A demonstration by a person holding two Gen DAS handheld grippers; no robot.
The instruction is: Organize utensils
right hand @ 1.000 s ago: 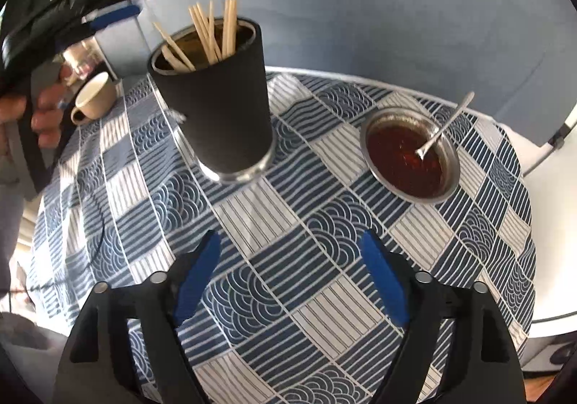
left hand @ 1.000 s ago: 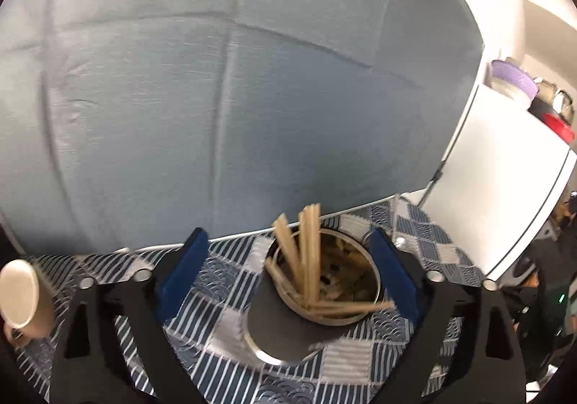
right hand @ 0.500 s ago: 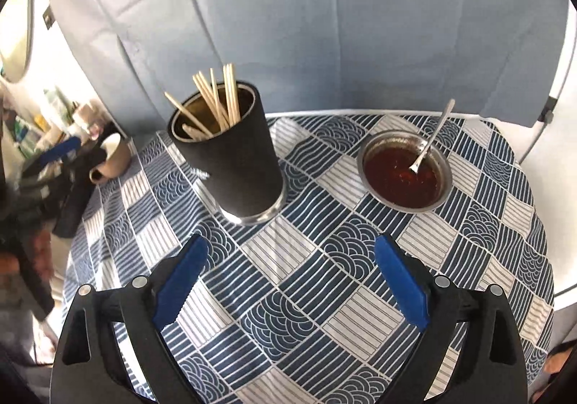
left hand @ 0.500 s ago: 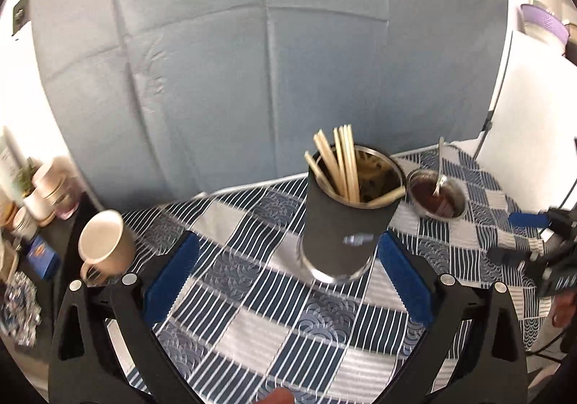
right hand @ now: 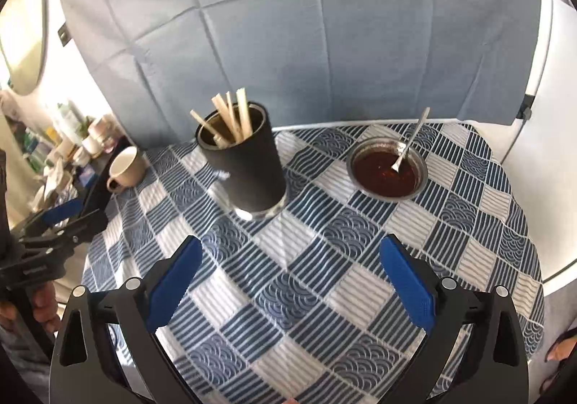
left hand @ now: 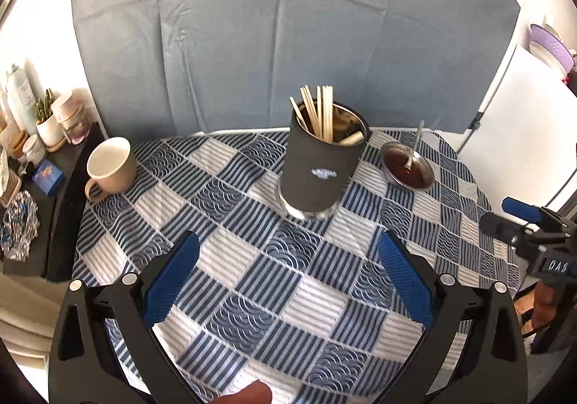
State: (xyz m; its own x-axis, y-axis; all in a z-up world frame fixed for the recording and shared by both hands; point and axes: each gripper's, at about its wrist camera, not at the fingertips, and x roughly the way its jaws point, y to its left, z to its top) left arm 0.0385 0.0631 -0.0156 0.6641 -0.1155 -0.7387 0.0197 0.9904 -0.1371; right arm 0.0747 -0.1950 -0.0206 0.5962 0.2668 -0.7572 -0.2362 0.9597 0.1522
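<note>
A black metal-based holder (left hand: 317,169) (right hand: 245,166) stands upright mid-table with several wooden chopsticks (left hand: 319,112) (right hand: 230,115) sticking out of it. To its right a steel bowl of dark red sauce (left hand: 407,166) (right hand: 387,169) holds a metal spoon (left hand: 414,148) (right hand: 411,141). My left gripper (left hand: 288,242) hovers open over the cloth, well short of the holder, with nothing between its fingers. The jaws of my right gripper (right hand: 291,245) are opening, wide apart and with nothing between them, above the cloth in front of holder and bowl.
A checked blue-and-white cloth (left hand: 252,278) covers the round table. A cream mug (left hand: 110,166) (right hand: 126,166) stands at the left edge beside a cluttered dark shelf (left hand: 54,166). A blue-grey backdrop hangs behind. Each gripper shows at the other view's side edge.
My left gripper has drawn back from around the holder's top, so the whole table shows. My right gripper has also pulled back and up, and its jaws have widened.
</note>
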